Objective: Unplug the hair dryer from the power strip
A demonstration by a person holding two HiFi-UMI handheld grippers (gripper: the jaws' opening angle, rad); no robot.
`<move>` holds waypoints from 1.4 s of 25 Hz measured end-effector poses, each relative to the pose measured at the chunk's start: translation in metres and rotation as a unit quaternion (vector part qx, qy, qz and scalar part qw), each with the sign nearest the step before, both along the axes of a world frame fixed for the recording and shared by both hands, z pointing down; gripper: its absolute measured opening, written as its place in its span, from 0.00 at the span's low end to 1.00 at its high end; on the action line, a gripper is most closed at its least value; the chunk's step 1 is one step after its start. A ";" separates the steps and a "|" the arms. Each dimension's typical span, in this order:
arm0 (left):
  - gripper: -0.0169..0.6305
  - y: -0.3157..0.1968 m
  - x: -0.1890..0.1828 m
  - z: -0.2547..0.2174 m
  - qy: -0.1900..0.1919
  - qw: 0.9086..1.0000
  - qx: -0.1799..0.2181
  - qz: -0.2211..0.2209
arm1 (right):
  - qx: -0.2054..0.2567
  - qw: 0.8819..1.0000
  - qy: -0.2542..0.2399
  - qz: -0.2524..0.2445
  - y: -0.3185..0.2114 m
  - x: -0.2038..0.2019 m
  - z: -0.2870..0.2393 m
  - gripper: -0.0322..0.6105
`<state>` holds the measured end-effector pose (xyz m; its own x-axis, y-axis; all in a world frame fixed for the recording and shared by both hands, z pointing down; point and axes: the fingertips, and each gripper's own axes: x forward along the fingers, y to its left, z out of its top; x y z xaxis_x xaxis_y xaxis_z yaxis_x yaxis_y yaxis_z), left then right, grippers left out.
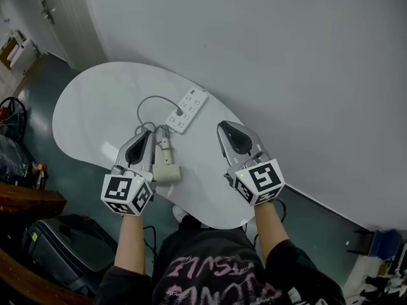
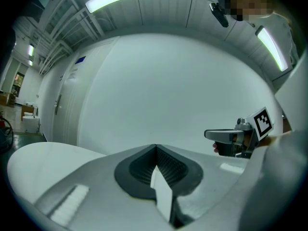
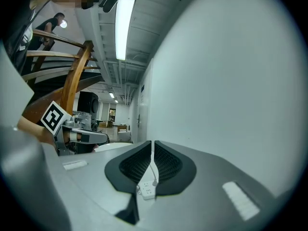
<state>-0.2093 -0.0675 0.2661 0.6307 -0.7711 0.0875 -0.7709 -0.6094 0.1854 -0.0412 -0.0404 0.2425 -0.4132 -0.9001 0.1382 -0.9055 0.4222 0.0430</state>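
A white power strip (image 1: 187, 110) lies near the far edge of the white oval table (image 1: 89, 113), and a grey cable (image 1: 150, 101) runs from a plug (image 1: 180, 112) in it. The beige hair dryer (image 1: 166, 168) rests near the table's front edge, just right of my left gripper (image 1: 146, 137). That gripper is shut and empty, hovering beside the dryer. My right gripper (image 1: 224, 129) is also shut with nothing held, to the right of the strip. Through the slit between its jaws, the right gripper view shows the power strip (image 3: 146, 189).
A grey wall (image 1: 286, 56) stands right behind the table. A black bag (image 1: 70, 243) and wooden furniture (image 1: 25, 202) sit on the floor at the left. In the left gripper view the right gripper (image 2: 236, 137) shows off to the side.
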 end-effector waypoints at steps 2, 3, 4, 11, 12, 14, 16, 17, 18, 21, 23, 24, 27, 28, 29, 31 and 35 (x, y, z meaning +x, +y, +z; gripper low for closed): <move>0.03 -0.005 0.005 -0.002 0.002 1.000 0.002 0.006 | -0.001 1.000 0.002 0.003 -0.002 0.003 -0.002 0.10; 0.03 -0.007 0.008 -0.003 0.001 1.000 0.003 0.009 | -0.001 1.000 0.003 0.003 -0.003 0.006 -0.003 0.10; 0.03 -0.009 0.012 -0.004 0.000 1.000 0.004 0.010 | 0.000 1.000 0.003 0.003 -0.005 0.008 -0.004 0.11; 0.03 -0.027 0.034 -0.001 -0.007 1.000 0.012 0.005 | 0.001 1.000 0.014 -0.021 -0.016 0.021 0.001 0.12; 0.03 -0.030 0.037 -0.002 -0.008 1.000 0.012 0.002 | 0.001 1.000 0.014 -0.025 -0.018 0.023 0.002 0.12; 0.03 -0.032 0.046 -0.004 -0.011 1.000 0.014 0.001 | 0.002 1.000 0.010 -0.029 -0.022 0.030 0.001 0.12; 0.03 -0.033 0.053 -0.007 -0.020 1.000 0.018 0.004 | 0.000 0.999 0.005 -0.032 -0.024 0.035 0.003 0.12; 0.03 -0.034 0.055 -0.007 -0.024 1.000 0.019 0.004 | -0.001 0.999 0.003 -0.034 -0.025 0.036 0.005 0.12; 0.03 -0.036 0.057 -0.008 -0.025 1.000 0.018 0.002 | -0.003 0.999 0.001 -0.036 -0.027 0.038 0.007 0.12; 0.03 -0.040 0.064 -0.004 -0.029 0.999 0.013 0.000 | -0.009 0.999 -0.003 -0.041 -0.030 0.044 0.013 0.12; 0.03 -0.040 0.068 -0.001 -0.035 0.999 0.009 -0.001 | -0.012 0.999 -0.005 -0.044 -0.032 0.048 0.017 0.12; 0.03 -0.040 0.069 0.001 -0.037 0.999 0.007 -0.002 | -0.013 0.999 -0.007 -0.046 -0.033 0.049 0.018 0.12; 0.03 -0.044 0.074 0.002 -0.042 0.999 0.004 -0.004 | -0.015 0.999 -0.010 -0.048 -0.038 0.054 0.021 0.12; 0.03 -0.045 0.075 0.003 -0.043 0.999 0.004 -0.004 | -0.016 0.999 -0.011 -0.049 -0.039 0.055 0.021 0.12; 0.03 -0.047 0.076 0.003 -0.044 0.999 0.004 -0.005 | -0.016 0.999 -0.013 -0.049 -0.041 0.056 0.022 0.12; 0.03 -0.050 0.077 0.005 -0.047 0.999 0.002 -0.007 | -0.019 0.998 -0.016 -0.052 -0.046 0.056 0.024 0.12; 0.03 -0.060 0.082 0.010 -0.050 0.999 -0.003 -0.010 | -0.026 0.998 -0.019 -0.059 -0.057 0.060 0.031 0.12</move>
